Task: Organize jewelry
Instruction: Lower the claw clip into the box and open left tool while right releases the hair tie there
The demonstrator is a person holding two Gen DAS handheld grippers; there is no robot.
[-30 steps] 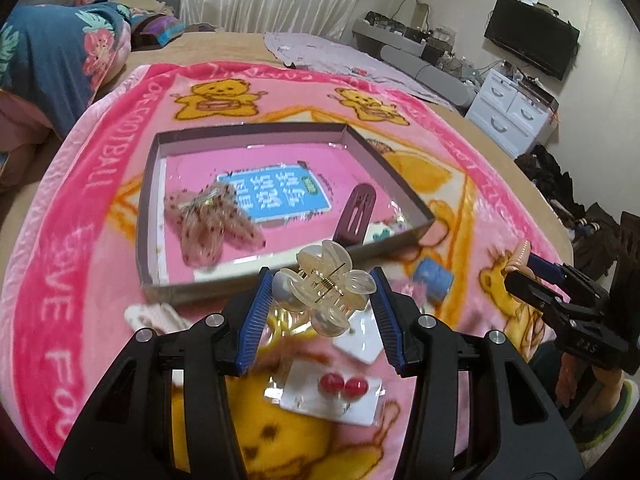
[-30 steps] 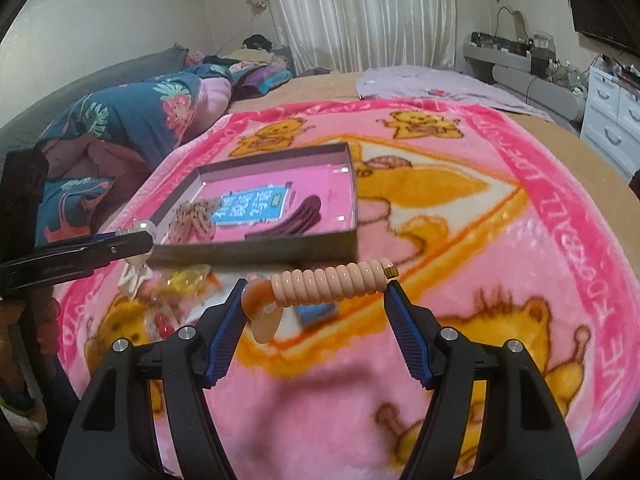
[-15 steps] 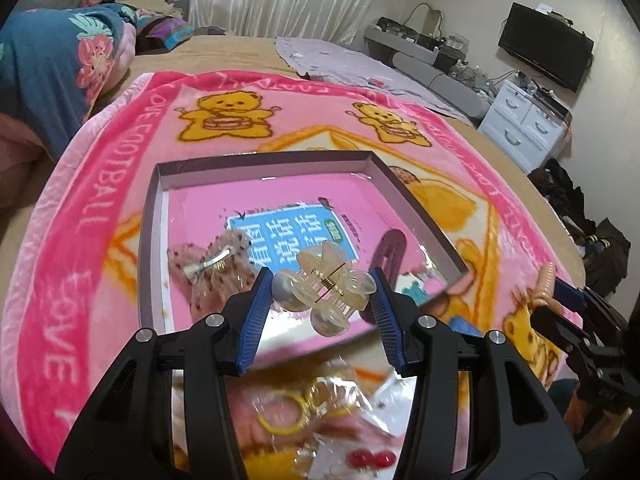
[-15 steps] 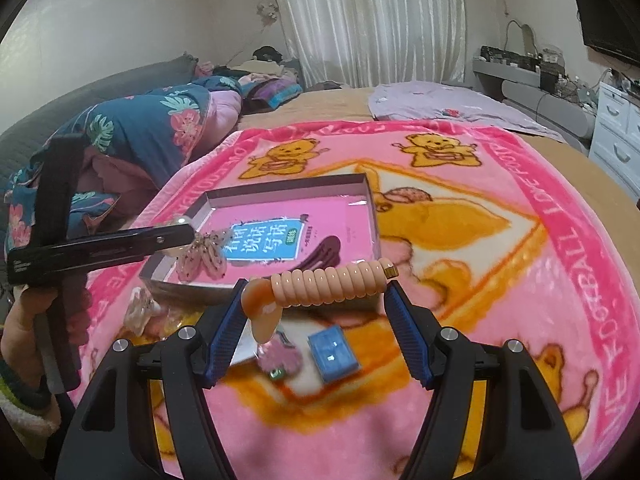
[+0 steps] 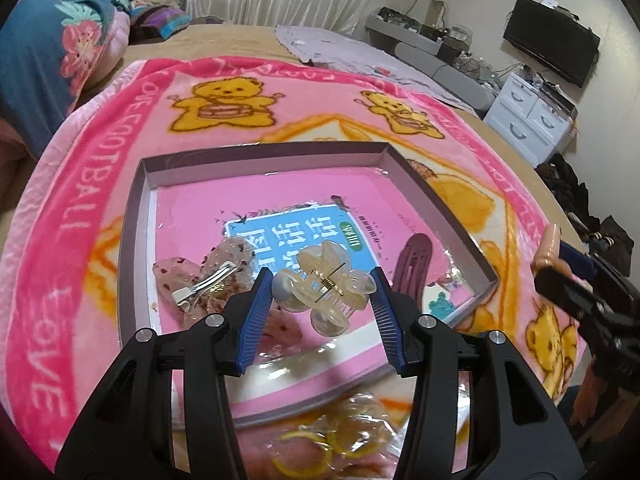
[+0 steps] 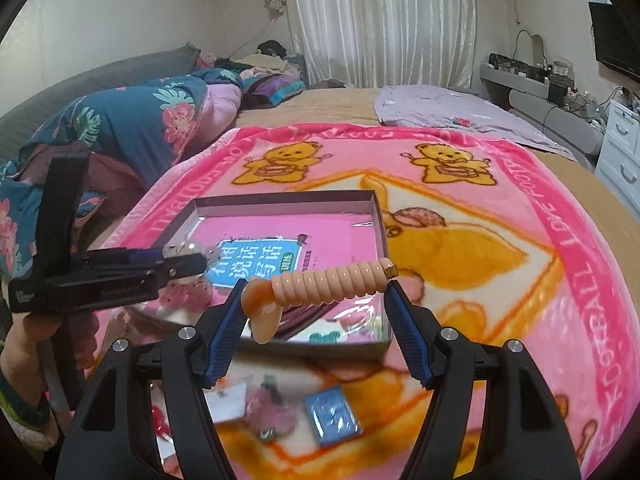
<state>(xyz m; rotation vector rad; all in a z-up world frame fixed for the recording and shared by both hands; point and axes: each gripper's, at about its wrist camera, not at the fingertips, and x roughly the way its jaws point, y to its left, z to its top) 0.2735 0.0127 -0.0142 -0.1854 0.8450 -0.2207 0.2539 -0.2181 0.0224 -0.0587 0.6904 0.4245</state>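
While both grippers carry loads over the box, lower before releasing: left gripper pinches the claw clip above the near edge, right gripper clamps the coil tie by the near-right corner; avoid the 2 clips w/in.
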